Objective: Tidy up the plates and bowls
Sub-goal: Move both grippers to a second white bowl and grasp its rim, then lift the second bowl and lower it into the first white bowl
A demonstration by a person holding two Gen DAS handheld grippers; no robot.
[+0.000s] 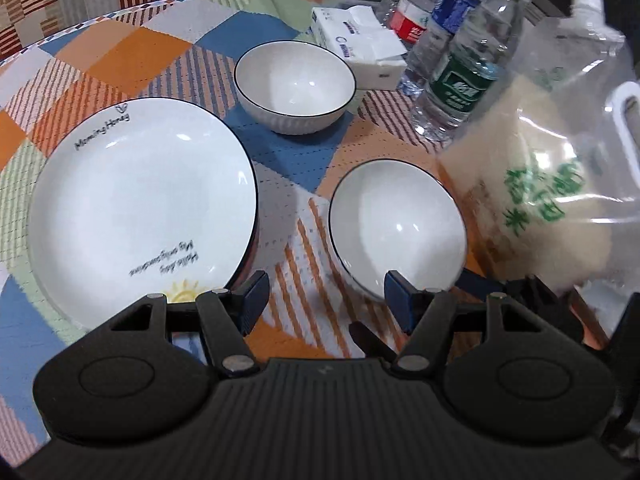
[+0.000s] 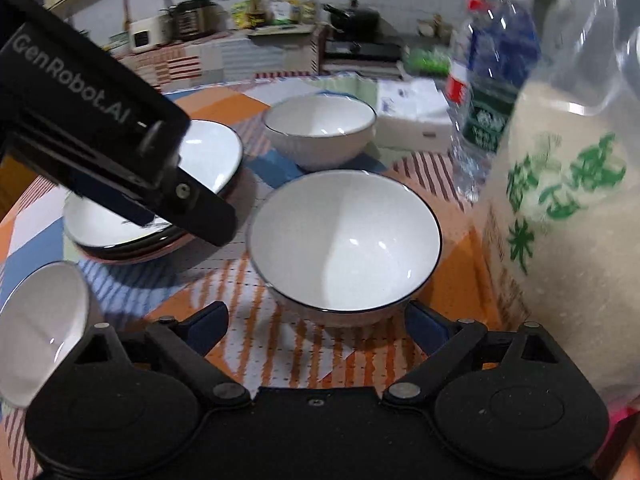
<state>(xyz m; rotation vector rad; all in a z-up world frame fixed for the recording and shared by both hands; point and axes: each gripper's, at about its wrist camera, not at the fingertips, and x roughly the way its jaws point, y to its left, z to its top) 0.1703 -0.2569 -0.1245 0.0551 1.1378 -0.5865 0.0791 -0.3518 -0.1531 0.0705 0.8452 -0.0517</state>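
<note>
A white plate [image 1: 140, 208] with a black rim and printed words lies at the left; in the right wrist view it tops a short stack of plates [image 2: 208, 156]. Two white bowls stand upright on the cloth, a far bowl [image 1: 294, 84] [image 2: 320, 128] and a near bowl [image 1: 398, 228] [image 2: 344, 240]. My left gripper [image 1: 326, 300] is open above the cloth between the plate and the near bowl, with nothing between its fingers. My right gripper [image 2: 316, 328] is open just short of the near bowl. A third white bowl [image 2: 40, 328] lies tilted at the lower left.
A large clear jug of rice [image 1: 552, 184] [image 2: 560, 220] stands close on the right of the near bowl. Several water bottles [image 1: 460, 80] and a tissue pack [image 1: 360, 48] sit behind it. The left gripper's black housing [image 2: 92, 120] hangs over the plates.
</note>
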